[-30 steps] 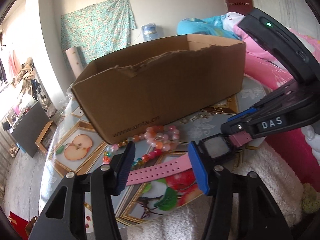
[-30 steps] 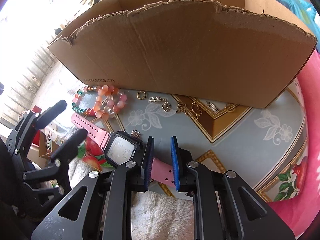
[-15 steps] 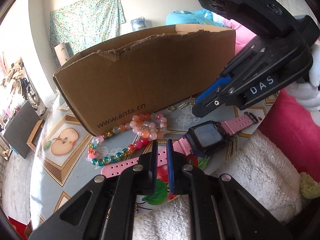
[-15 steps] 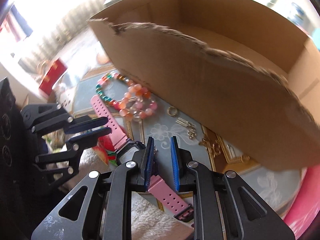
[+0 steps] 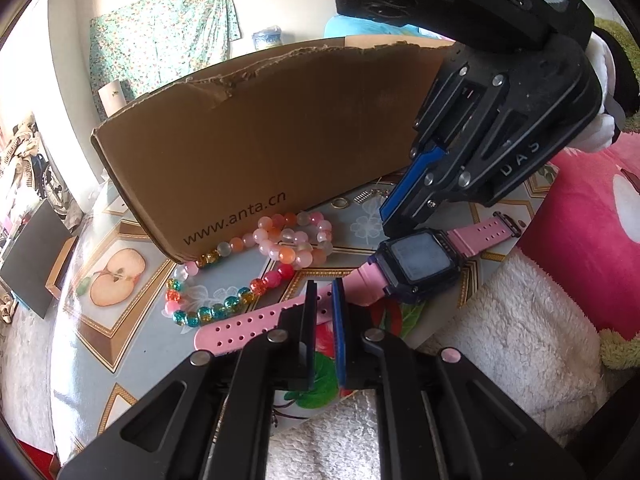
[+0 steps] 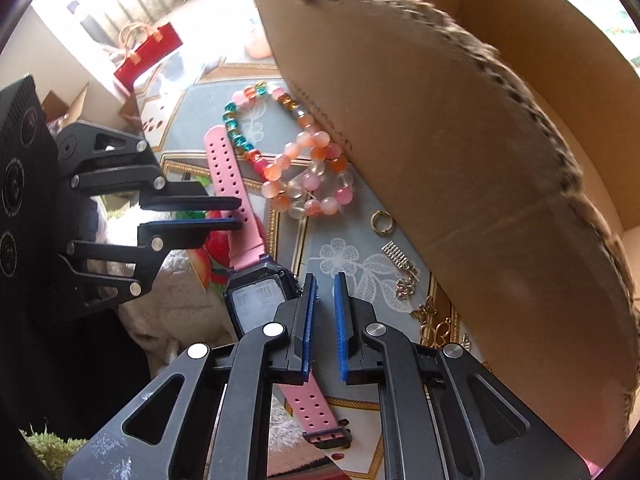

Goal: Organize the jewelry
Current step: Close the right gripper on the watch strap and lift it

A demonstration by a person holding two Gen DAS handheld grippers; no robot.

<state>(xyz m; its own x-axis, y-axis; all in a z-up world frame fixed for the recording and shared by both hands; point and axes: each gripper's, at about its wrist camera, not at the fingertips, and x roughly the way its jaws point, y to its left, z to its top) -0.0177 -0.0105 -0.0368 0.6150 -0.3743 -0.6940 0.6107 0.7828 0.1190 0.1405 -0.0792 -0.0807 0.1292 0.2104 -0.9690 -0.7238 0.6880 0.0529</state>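
**Jewelry lot on patterned table: one watch gripped, remainder loose**

**Task item.** One pink watch (image 5: 418,260) with a dark case, lying face up on the table (image 5: 100,344) near its front edge, in front of the box. Its holed strap runs out to the left, its buckle strap to the right.

**Claws.**
- The left gripper (image 5: 323,304) has just been closing. Its pads now pinch the holed strap partway along.
- The right gripper (image 6: 323,320) points steeply down at the case corner and has just been closing. Its pads are drawn nearly together, with only a slit between them. The buckle strap passes under its fingers, and no grip on it can be made out.

**Surroundings and obstructions.**
- One cardboard box (image 5: 280,140), open, with a torn rim and "www.anta.cn" printed on it. It stands close behind the jewelry, and its front wall overhangs much of the right wrist view.
- One white fluffy cloth (image 5: 500,340) at the table's near edge.
- One pink cushion (image 5: 592,248) to the right.
- One red gift bag (image 6: 148,50), beyond the table.
- One floral cloth (image 5: 160,36), on the far wall.

**Loose pieces, counted.**
- Two bead bracelets touch each other against the box wall: a pale pink-and-orange bracelet (image 5: 296,240) and a multicolour bracelet (image 5: 216,312).
- Four small metal pieces are clear:
  - a gold ring (image 6: 383,222)
  - a comb-shaped charm (image 6: 396,254)
  - a silver clover piece (image 6: 406,289)
  - a butterfly charm (image 6: 426,309)

**Hidden or unclear.** More gold pieces past the butterfly are partly cut off by the right gripper's finger, so they are left uncounted. Most of the box floor is out of sight. The watch display is unreadable.
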